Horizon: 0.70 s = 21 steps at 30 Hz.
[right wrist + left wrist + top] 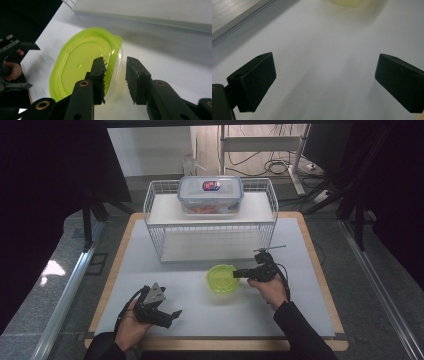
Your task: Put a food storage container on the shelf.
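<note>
White sheeting covers the wooden-edged table (320, 270), which stands on a grey floor between dark curtains at both sides, with cables and a metal frame at the far end. A white wire two-shelf rack (210, 222) sits at the back of the table, and on its upper shelf rests a clear plastic lidded food box with a blue rim (210, 194).

In front of the rack, on the sheeting, lies the lime-green translucent plastic container with its lid (222, 278). The right gripper (115, 77) reaches to it from its right side, held in the person's right hand with the forearm in a dark sleeve coming from the bottom edge. Its jaws stand a little apart over the container's rim: one jaw sits over the green lid, the other outside the clear wall, and a gap shows on the outer side, so they do not clamp it.

The left gripper (324, 80) rests near the table's front left in the person's left hand, well apart from the container, jaws spread wide with nothing between them.
</note>
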### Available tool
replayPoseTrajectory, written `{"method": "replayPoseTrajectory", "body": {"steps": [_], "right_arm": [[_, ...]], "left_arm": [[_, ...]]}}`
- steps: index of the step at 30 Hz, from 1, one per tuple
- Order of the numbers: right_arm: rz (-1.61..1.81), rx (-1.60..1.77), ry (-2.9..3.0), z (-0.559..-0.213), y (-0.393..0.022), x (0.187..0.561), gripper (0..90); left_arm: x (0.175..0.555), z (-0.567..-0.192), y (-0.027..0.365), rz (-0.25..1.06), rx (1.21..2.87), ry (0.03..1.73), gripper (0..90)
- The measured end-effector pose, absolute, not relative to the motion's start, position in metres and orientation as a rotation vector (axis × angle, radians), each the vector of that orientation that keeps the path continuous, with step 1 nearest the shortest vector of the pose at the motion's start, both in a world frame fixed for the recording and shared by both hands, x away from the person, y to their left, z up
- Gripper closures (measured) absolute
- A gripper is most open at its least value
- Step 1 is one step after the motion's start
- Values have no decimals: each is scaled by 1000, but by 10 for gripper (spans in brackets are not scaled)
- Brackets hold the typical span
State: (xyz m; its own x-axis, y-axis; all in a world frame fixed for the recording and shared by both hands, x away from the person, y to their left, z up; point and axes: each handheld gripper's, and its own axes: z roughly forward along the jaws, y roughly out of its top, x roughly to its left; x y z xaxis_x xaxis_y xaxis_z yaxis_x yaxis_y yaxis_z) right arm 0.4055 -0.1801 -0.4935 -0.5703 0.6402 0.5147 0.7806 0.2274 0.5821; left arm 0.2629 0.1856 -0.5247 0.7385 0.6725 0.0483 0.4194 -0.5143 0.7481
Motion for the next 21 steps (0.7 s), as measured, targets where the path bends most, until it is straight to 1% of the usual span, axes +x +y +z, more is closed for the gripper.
{"method": "replayPoseTrajectory", "body": {"steps": [1,2,3,4,21], "right_arm": [[-1263,-1362,-2306,-495,-180,409,713],[-1263,-1362,-2306,-495,-180,409,713],[-1260,-1351,-2243,-497,-181,412,776],[-1257,-1346,-2234,-497,-181,412,799],[-1306,-1302,-2187,-485,-175,405,828]], "left_arm": [[263,-525,186,432,2187,819,35],[263,-525,186,432,2187,819,35],[263,-525,186,433,2184,819,35],[263,-525,186,433,2184,819,35],[263,-525,186,434,2185,818,36]]}}
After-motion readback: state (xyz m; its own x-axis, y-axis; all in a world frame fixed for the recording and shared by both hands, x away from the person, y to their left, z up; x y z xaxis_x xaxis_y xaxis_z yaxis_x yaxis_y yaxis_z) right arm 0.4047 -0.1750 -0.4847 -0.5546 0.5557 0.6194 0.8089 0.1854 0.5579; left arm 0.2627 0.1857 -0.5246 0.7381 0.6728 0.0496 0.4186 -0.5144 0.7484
